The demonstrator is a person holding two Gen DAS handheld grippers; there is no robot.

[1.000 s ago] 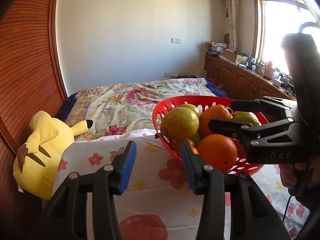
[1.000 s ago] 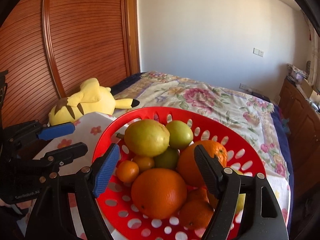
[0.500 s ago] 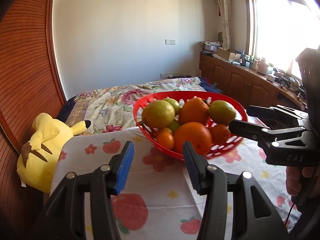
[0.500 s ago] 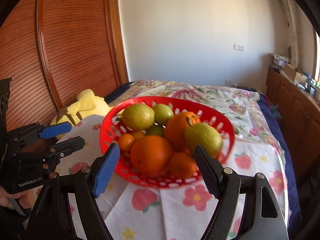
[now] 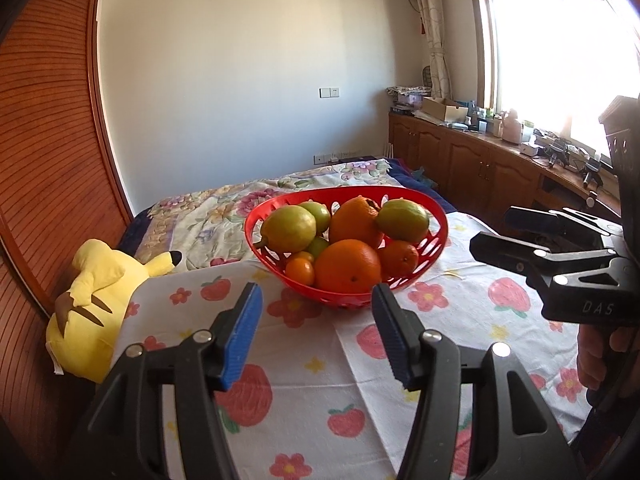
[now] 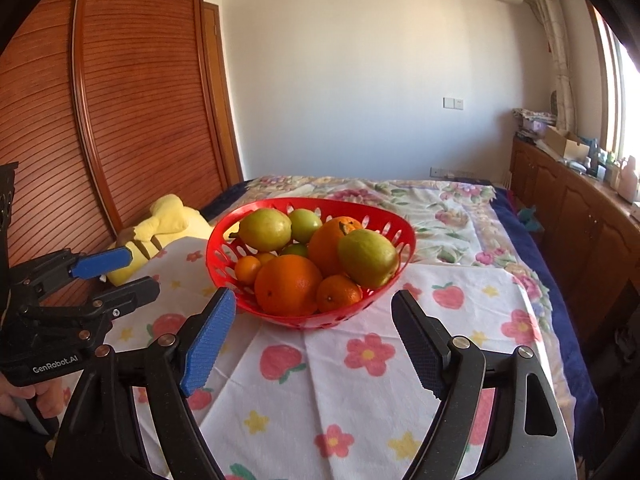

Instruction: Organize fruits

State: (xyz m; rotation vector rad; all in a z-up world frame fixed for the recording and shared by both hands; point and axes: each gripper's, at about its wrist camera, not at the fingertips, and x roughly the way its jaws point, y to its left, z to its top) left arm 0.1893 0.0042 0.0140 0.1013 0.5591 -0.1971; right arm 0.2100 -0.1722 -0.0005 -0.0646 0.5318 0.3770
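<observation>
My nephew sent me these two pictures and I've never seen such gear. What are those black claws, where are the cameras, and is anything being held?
They are hand-held two-finger grippers, one in each of a person's hands. Each carries a camera looking along its fingers. One picture comes from the left gripper, the other from the right gripper. Both are empty, their jaws opening. Ahead, a red basket of oranges and green fruit sits on a flowered cloth. A yellow plush toy lies beside it.

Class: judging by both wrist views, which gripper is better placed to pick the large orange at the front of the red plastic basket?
Probably the right gripper: the large orange sits between its opening, empty jaws; the left gripper lines up left of it.
</observation>
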